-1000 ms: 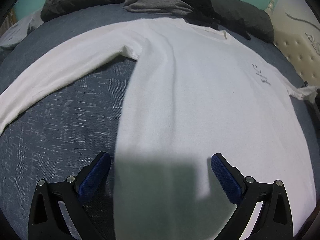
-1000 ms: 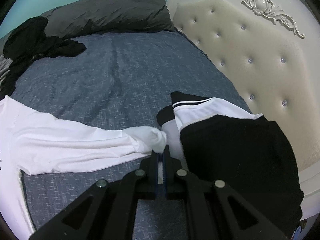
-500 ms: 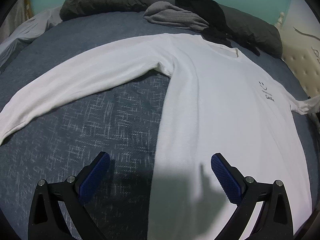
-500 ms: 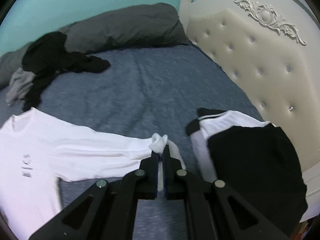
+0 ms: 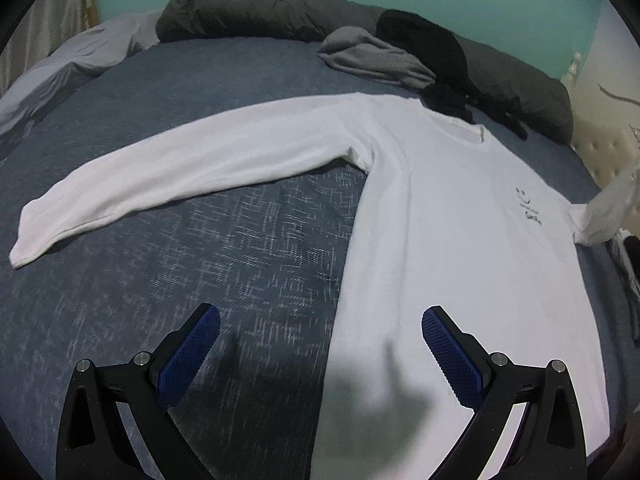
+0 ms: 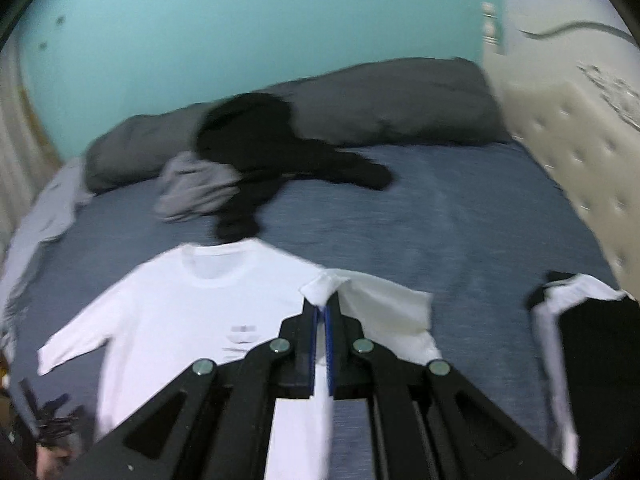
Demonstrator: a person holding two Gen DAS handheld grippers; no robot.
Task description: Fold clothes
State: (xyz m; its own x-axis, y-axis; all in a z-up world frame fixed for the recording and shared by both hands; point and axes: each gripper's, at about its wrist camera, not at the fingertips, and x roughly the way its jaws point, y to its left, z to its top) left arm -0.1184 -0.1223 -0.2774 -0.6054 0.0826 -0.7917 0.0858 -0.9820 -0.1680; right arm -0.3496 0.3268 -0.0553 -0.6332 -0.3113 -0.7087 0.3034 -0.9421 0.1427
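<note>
The bed (image 5: 248, 240) carries the white long-sleeve shirt (image 5: 460, 240), flat, soft and light, best taken at cuffs; the right gripper (image 6: 322, 312) is clamped on the sleeve cuff (image 6: 320, 289); the left gripper (image 5: 320, 344) gapes empty

The room was dim and evenly lit, with a cool cast. In the left wrist view the picture was mostly sharp; a soft dark shadow lay on the white shirt (image 5: 460, 240) and the bed (image 5: 200, 240) between the tongs. The right wrist view was smeared by motion blur throughout. Both bowed strongly at black, vignetted corners.
</note>
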